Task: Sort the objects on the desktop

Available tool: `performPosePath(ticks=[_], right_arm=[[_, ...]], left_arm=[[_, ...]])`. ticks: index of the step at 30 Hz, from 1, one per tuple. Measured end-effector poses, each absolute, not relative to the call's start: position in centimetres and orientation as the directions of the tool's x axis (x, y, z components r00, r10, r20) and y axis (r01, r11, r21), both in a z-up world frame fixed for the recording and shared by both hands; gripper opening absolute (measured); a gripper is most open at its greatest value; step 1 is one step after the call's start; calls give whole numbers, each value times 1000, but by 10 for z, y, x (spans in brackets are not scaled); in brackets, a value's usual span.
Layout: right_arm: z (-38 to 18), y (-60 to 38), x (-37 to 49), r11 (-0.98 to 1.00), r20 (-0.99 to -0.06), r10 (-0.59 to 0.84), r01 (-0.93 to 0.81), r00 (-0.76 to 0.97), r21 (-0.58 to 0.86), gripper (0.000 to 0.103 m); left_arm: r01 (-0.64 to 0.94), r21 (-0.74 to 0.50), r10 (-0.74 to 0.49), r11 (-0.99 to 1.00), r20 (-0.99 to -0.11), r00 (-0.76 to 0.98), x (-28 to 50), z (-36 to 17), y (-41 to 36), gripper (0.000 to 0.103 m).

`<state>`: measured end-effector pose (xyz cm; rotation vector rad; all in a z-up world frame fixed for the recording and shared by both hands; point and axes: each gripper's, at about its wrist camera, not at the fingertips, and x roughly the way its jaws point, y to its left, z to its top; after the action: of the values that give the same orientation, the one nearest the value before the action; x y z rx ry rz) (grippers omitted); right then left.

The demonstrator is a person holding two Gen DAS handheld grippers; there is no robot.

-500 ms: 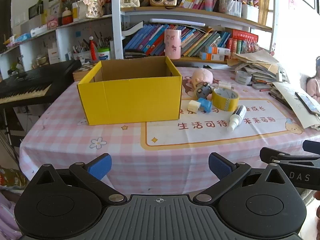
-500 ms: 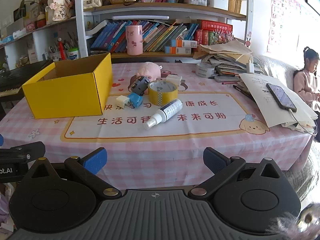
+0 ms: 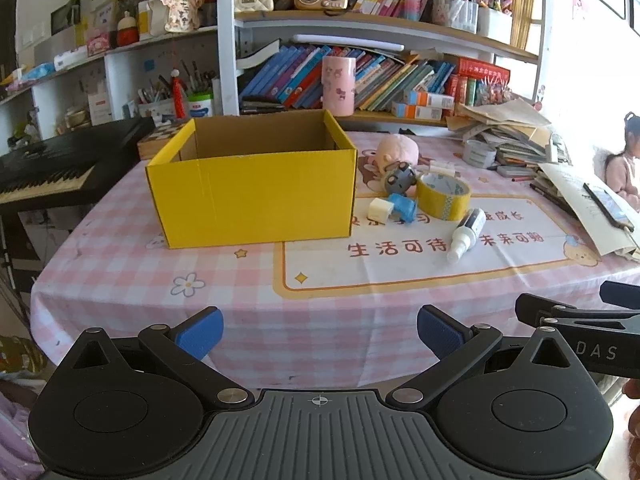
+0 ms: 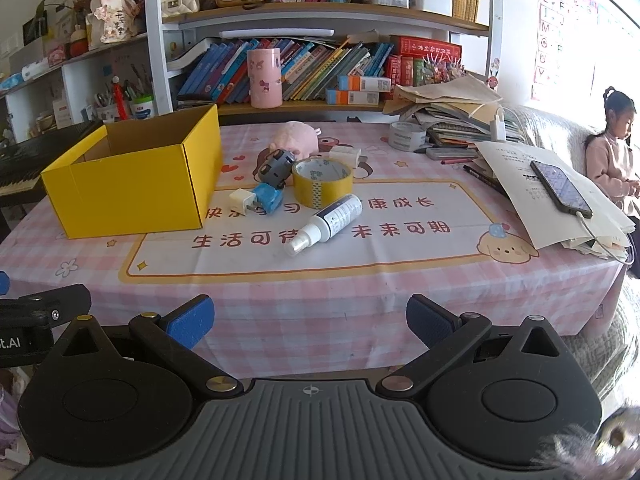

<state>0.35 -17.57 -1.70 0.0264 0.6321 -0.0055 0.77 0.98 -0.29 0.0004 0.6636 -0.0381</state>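
Note:
An open yellow cardboard box (image 3: 252, 196) (image 4: 132, 188) stands on the pink checked tablecloth, and the part of its inside that shows holds nothing. To its right lie a yellow tape roll (image 3: 443, 196) (image 4: 322, 182), a white spray bottle (image 3: 466, 234) (image 4: 328, 220), a blue block (image 3: 402, 208) (image 4: 267, 198), a small cream cube (image 3: 380, 209) (image 4: 242, 200), a grey toy (image 3: 398, 178) (image 4: 276, 168) and a pink plush (image 3: 398, 150) (image 4: 298, 138). My left gripper (image 3: 318, 334) and my right gripper (image 4: 310, 322) both hover open before the table's near edge, with nothing between the fingers.
A stack of papers and books (image 4: 452, 116), a grey tape roll (image 4: 407, 135) and a phone on paper sheets (image 4: 560, 188) fill the table's right side. Shelves with books stand behind. A keyboard (image 3: 48, 172) sits at the left. A person (image 4: 616, 148) sits at the far right.

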Motion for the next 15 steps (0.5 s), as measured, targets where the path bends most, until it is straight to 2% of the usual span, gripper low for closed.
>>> performPosePath(ticks=[15], right_arm=[[-19,-172,8,1000,-605,3,12,796,20,103]], left_arm=[[25,-9,-26,1000,-621,783,11,-6,14,103]])
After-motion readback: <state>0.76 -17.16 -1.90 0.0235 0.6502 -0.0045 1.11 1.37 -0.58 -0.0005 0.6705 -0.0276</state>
